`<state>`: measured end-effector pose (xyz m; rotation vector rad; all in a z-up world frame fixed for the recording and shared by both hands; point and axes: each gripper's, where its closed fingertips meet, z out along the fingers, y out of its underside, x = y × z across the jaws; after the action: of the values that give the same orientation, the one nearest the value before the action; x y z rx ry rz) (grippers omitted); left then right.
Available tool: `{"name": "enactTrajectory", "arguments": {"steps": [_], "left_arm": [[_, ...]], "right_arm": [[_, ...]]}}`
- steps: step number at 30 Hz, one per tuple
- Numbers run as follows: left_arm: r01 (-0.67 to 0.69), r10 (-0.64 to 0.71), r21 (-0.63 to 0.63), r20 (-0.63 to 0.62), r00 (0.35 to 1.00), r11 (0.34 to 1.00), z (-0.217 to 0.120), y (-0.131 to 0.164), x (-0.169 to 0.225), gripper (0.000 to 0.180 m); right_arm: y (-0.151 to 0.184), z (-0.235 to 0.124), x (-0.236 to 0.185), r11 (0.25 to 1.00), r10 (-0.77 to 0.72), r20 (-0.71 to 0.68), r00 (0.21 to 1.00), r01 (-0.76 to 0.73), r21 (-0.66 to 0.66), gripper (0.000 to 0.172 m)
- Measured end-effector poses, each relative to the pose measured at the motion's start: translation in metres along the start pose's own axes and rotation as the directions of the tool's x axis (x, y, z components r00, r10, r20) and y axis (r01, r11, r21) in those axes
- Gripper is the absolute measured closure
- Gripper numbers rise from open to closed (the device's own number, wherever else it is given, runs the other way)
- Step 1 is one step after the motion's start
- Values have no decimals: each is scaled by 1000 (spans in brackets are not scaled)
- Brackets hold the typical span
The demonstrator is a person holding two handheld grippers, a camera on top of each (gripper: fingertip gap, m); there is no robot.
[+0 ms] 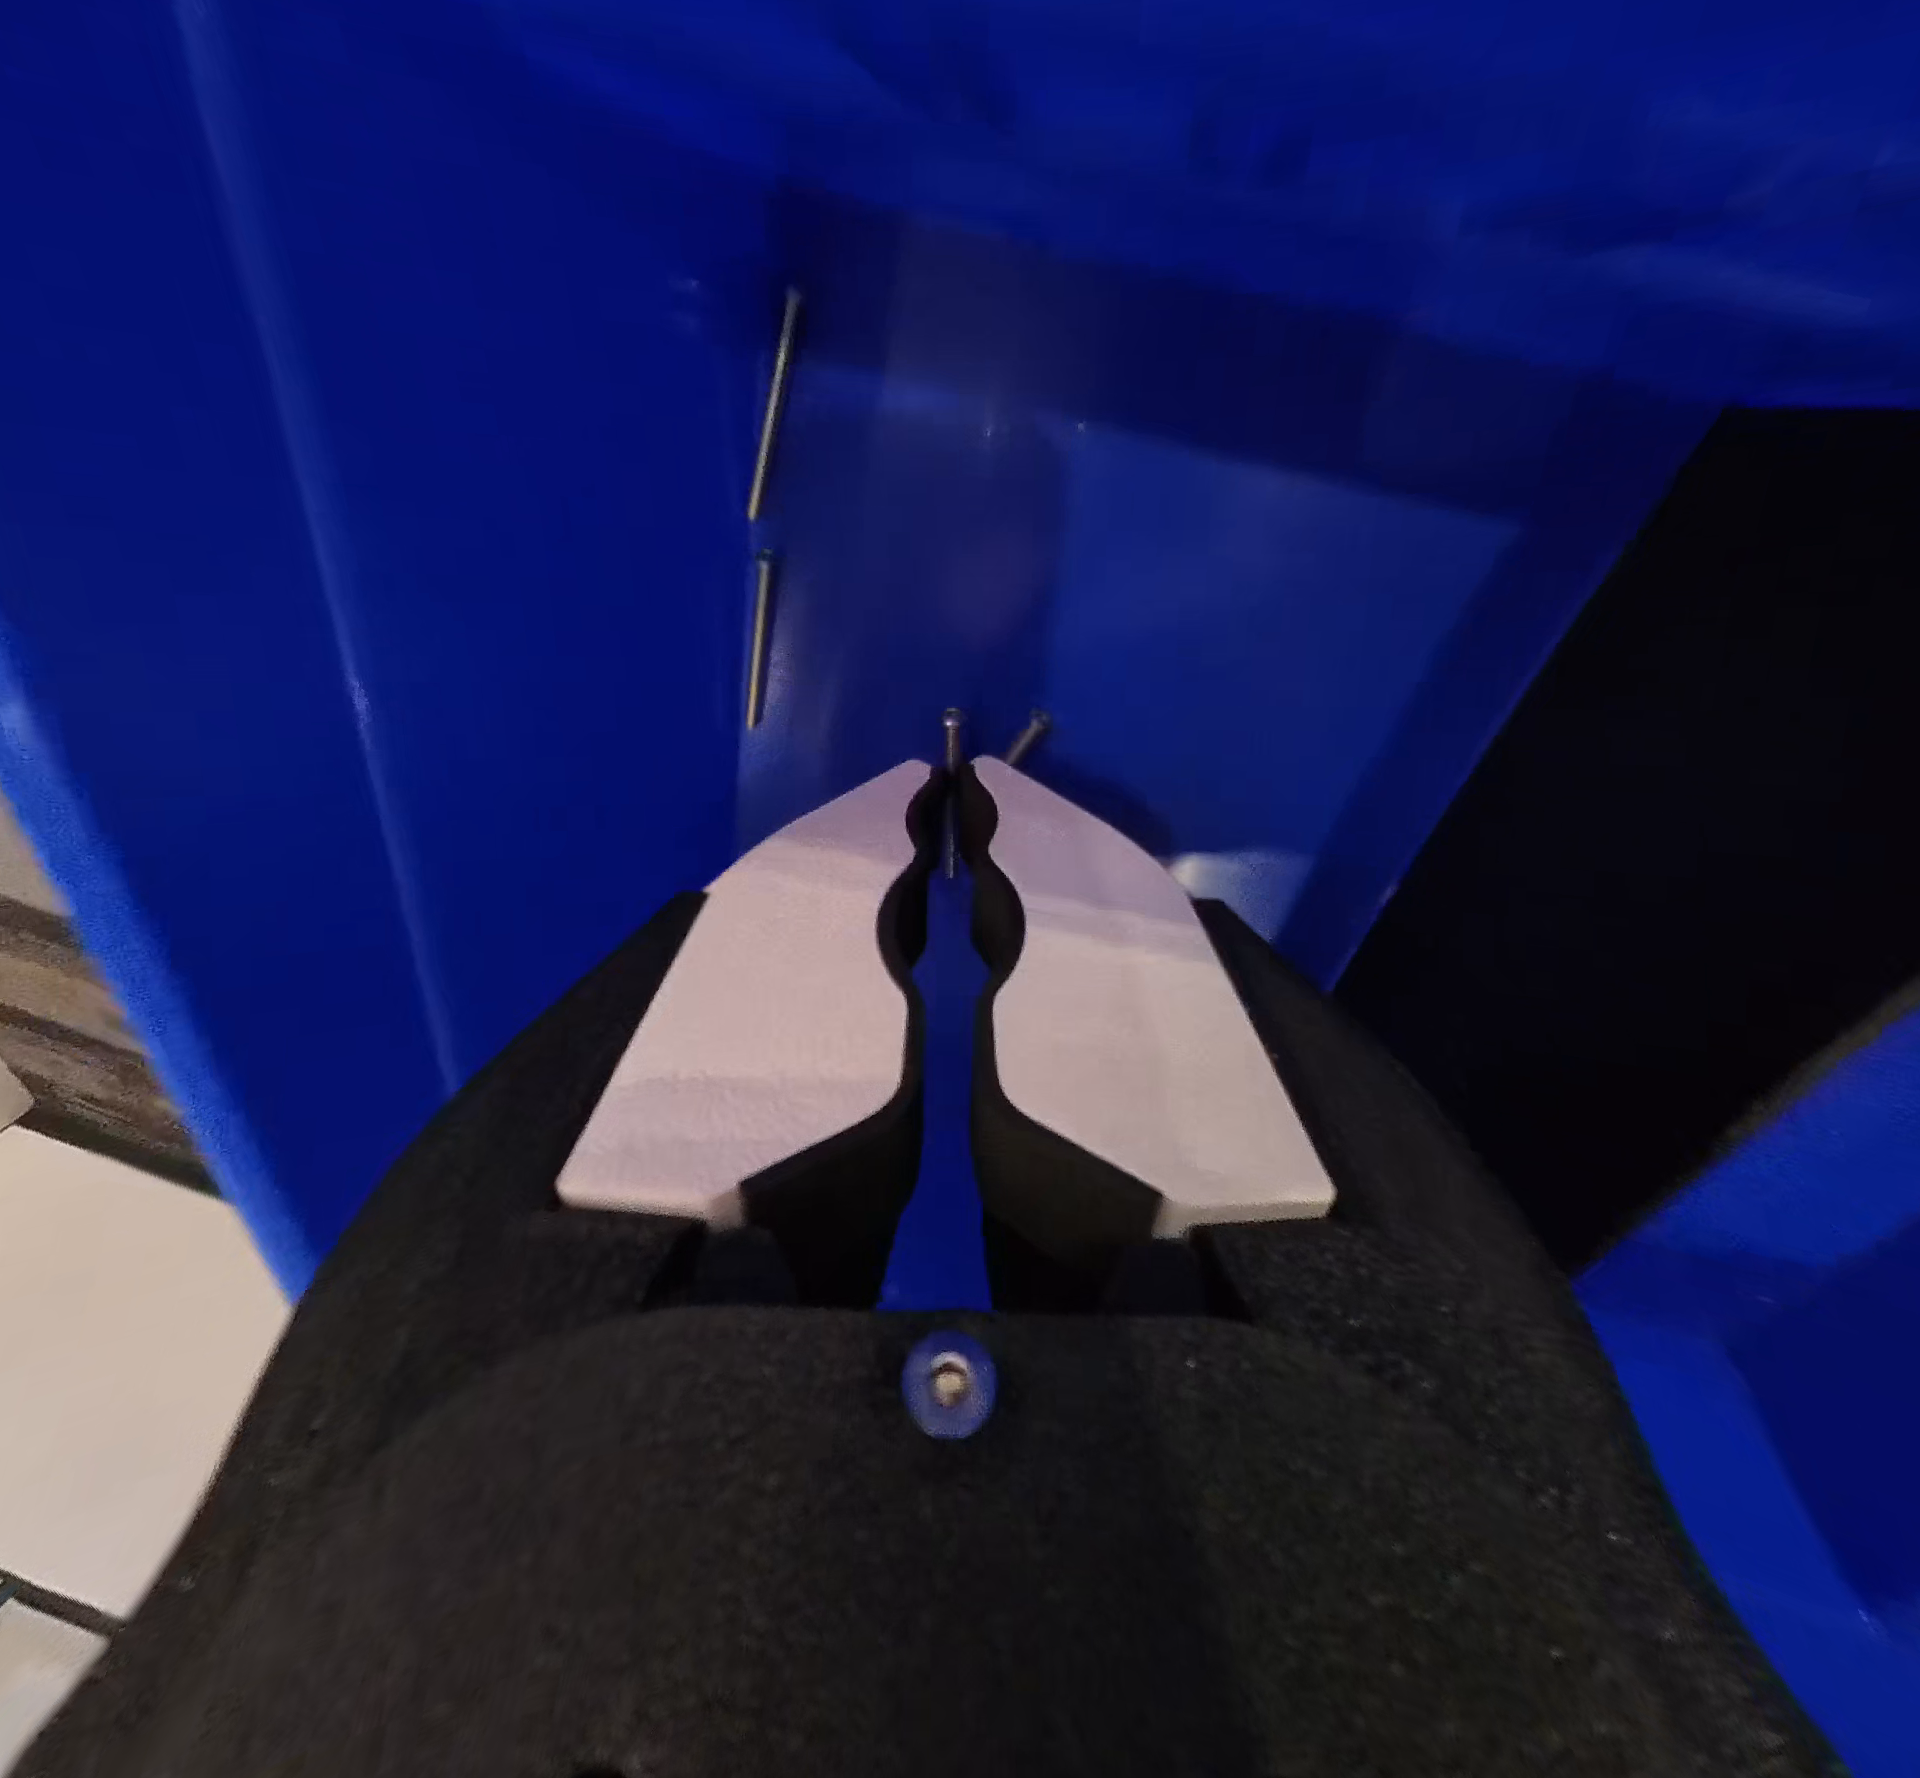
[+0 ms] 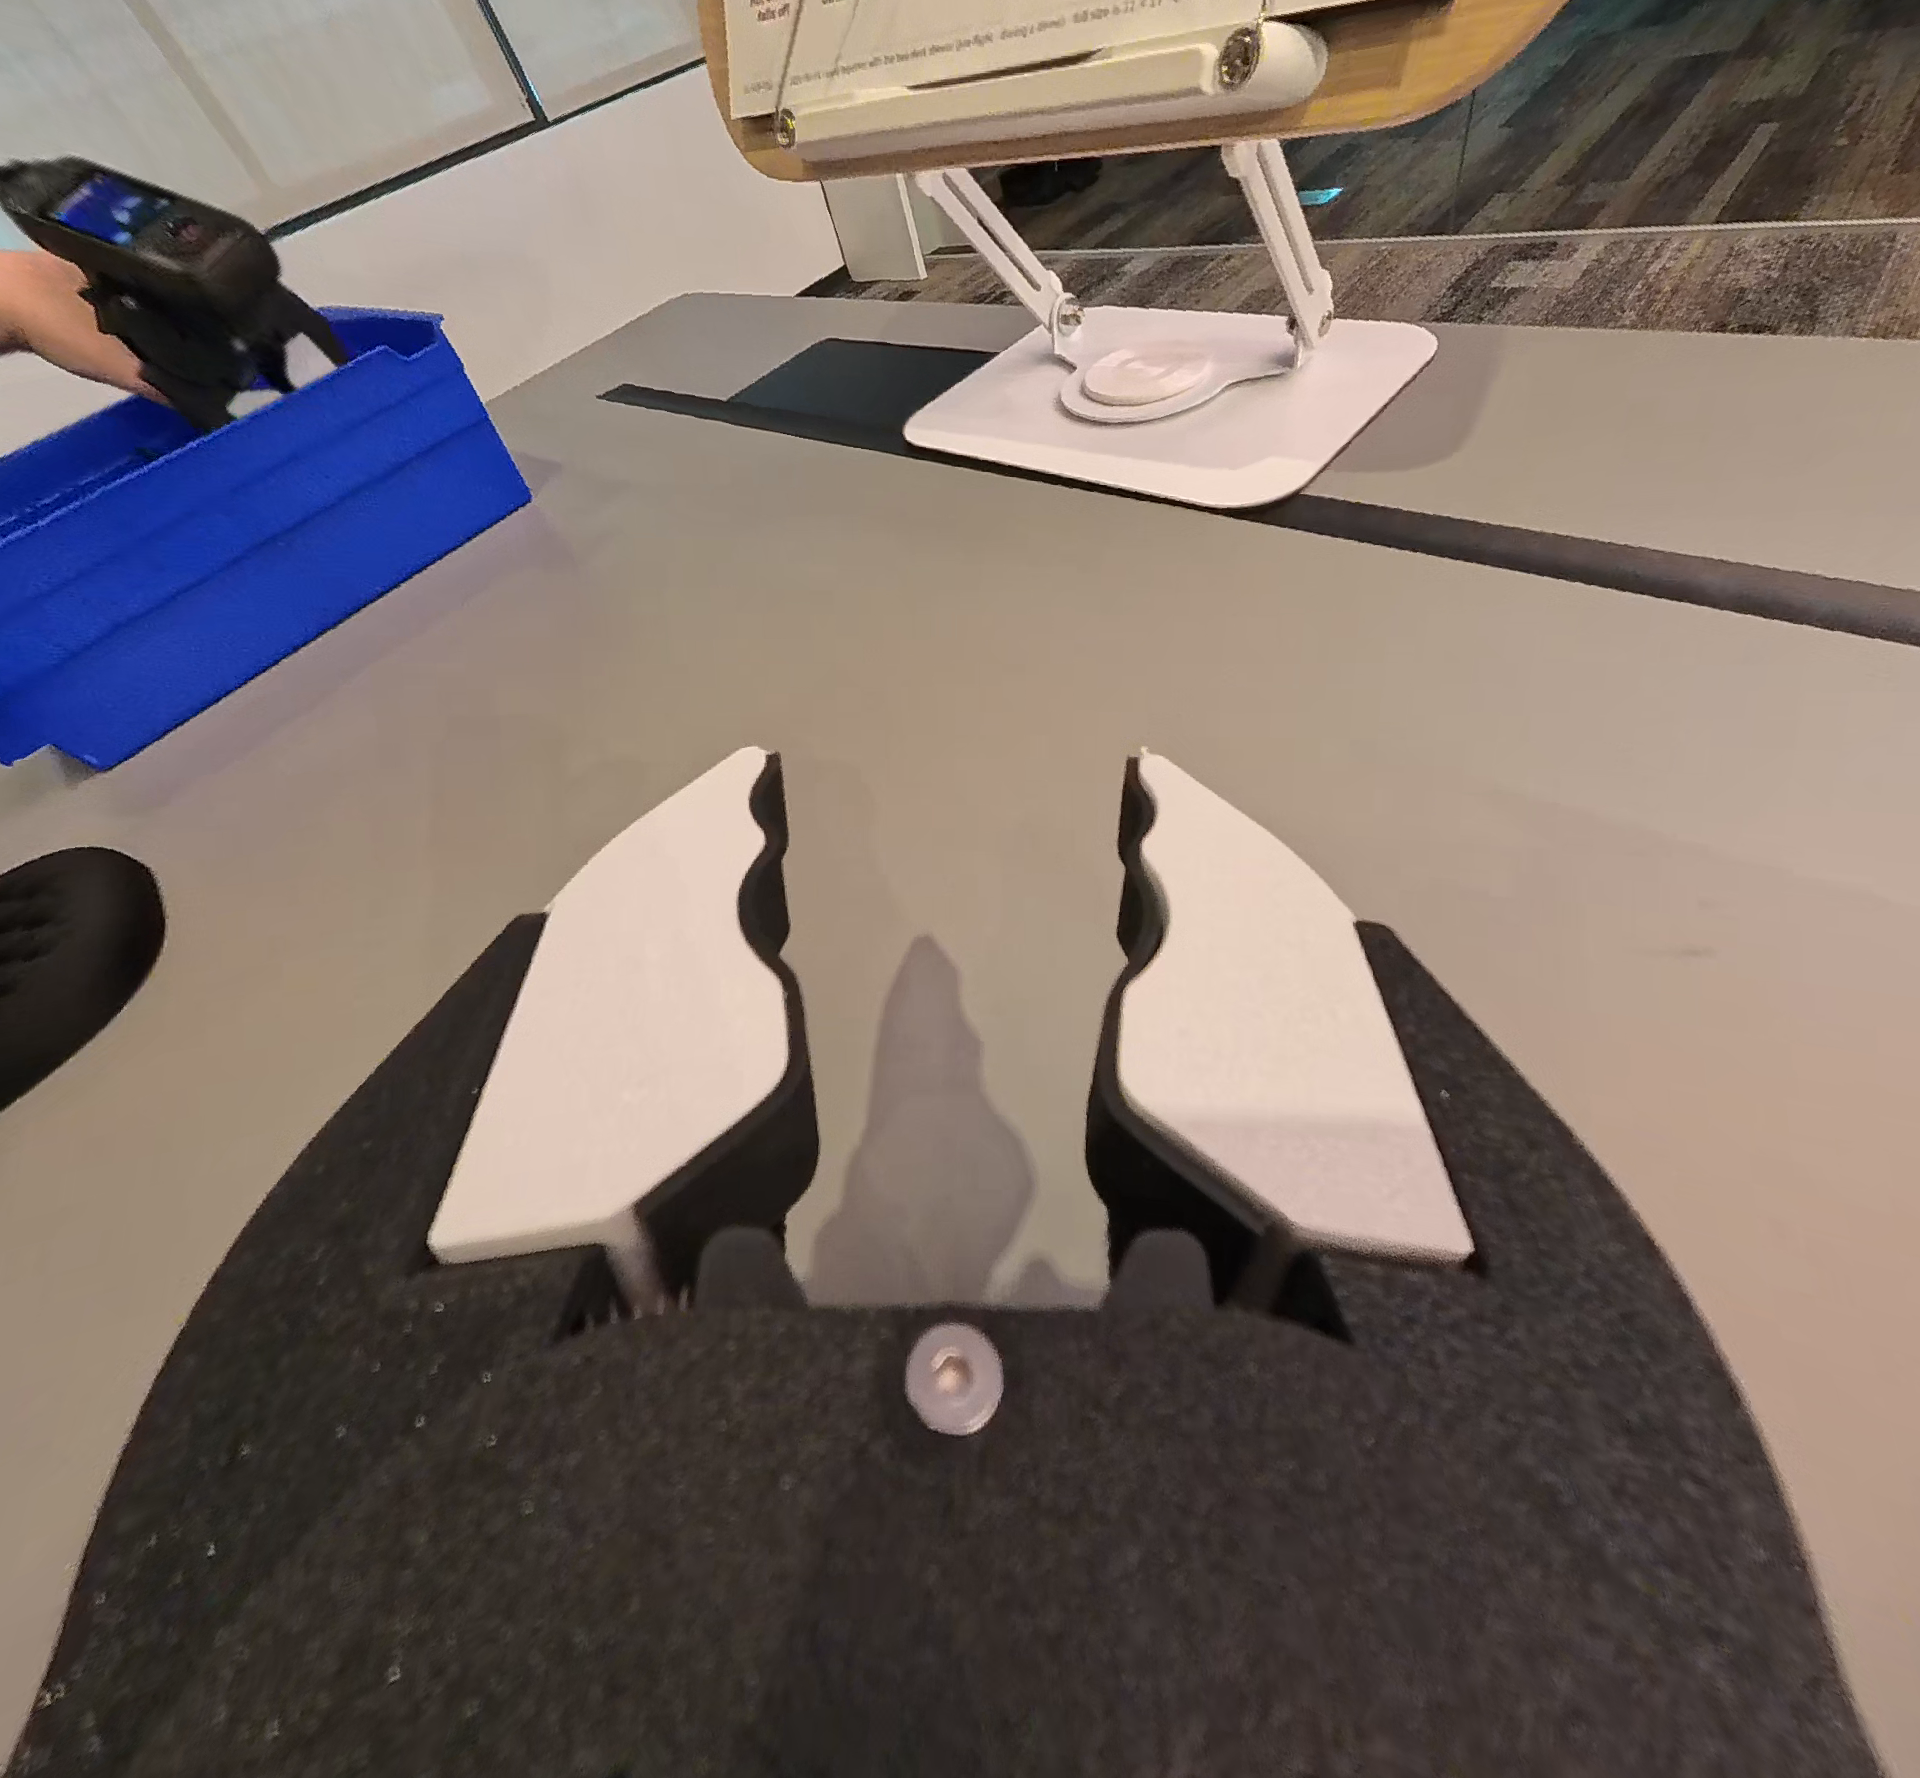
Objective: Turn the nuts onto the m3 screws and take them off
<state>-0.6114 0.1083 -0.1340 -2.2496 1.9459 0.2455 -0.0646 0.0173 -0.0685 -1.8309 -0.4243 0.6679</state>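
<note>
left claw clenched mid-shank on thin screw in blue bin | stiff, light, likely slippery | right claw released above surface

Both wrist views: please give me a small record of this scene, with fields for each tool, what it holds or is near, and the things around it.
left tool: inside the blue bin, shut on a thin metal screw, head pointing away from the camera
other screws in bin: one just right of the tips; two long thin ones along the left wall
right tool: open, nothing between its fingers, above the bare grey table
around: white stand carrying a printed sheet, at the far side of the table
</note>
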Motion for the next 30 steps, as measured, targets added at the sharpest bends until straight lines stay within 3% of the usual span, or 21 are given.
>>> {"name": "enactTrajectory", "arguments": {"steps": [6,12,16,21,26,30], "left_arm": [[8,-17,70,118,993,997,-52,-15,-7,178],[-202,144,118,382,913,972,-119,-78,6,178],[-413,269,140,566,779,900,-155,-153,43,178],[-670,367,115,763,532,734,-177,-252,102,178],[-808,376,111,843,384,578,-172,-328,150,178],[-881,390,83,875,288,465,-165,-368,179,178]], "right_arm": [[2,4,-7,1000,0,22,1000,0,-4,111],[3,11,-24,1000,9,83,996,-9,-6,111],[2,16,-47,1000,13,169,986,-12,-8,112],[-9,18,-79,996,62,298,953,-77,38,112],[-30,7,-94,962,189,445,875,-256,95,119],[-39,0,-95,905,313,553,772,-418,73,126]]}}
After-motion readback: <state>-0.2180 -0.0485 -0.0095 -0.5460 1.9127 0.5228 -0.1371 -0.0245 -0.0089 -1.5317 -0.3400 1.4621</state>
